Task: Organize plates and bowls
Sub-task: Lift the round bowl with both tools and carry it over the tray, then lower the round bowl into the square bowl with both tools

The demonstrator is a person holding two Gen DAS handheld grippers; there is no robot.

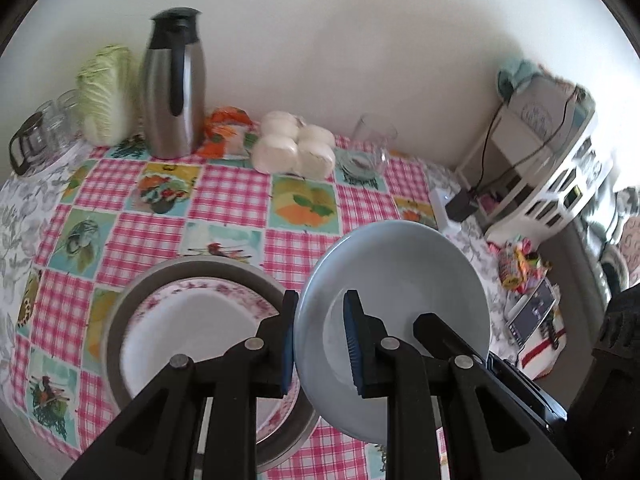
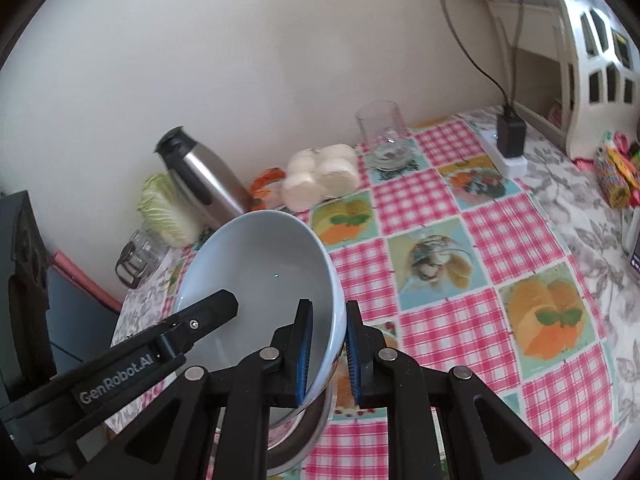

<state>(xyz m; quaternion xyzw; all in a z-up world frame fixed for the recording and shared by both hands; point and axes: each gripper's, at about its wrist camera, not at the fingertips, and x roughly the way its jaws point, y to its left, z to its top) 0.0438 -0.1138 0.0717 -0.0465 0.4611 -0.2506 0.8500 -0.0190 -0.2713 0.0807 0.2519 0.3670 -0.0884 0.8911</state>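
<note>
A light blue bowl (image 1: pixel 400 264) hangs tilted above the table, held from both sides. My left gripper (image 1: pixel 322 344) is shut on its left rim, one pad inside and one outside. My right gripper (image 2: pixel 326 352) is shut on the opposite rim of the same bowl (image 2: pixel 260 264). Each wrist view shows the other gripper's black finger reaching into the bowl. Below and to the left, a white plate with a pink floral border (image 1: pixel 192 320) lies inside a steel pan (image 1: pixel 132 292) on the checked tablecloth (image 1: pixel 232 196).
Along the wall stand a steel thermos jug (image 1: pixel 172 84), a cabbage (image 1: pixel 104 92), glass jars (image 1: pixel 40 136), a bag of white buns (image 1: pixel 294 148) and a glass cup (image 1: pixel 370 148). A power strip with a plug (image 2: pixel 508 140), a white shelf (image 1: pixel 556 164) and sweets (image 1: pixel 516 264) crowd the right.
</note>
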